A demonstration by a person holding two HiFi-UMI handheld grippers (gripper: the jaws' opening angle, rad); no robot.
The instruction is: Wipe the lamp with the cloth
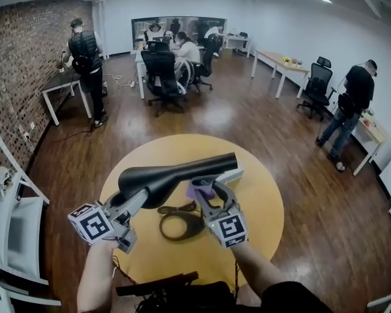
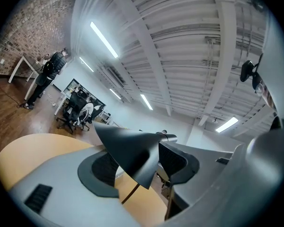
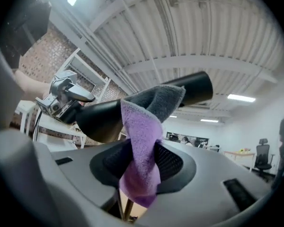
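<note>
Head view: my left gripper (image 1: pixel 138 199) holds the black lamp (image 1: pixel 182 170) raised over the round desk (image 1: pixel 264 204). My right gripper (image 1: pixel 207 192) presses the purple cloth (image 1: pixel 200 188) against its neck, so I judge wiping is under way. A black ring (image 1: pixel 180 226) lies on the desk beneath.

Left gripper view: the jaws are clamped on the lamp's flared end.

Right gripper view: the jaws are closed on the cloth, which is draped over the tube. Next I should slide it toward the narrow end, clear of the left gripper.
</note>
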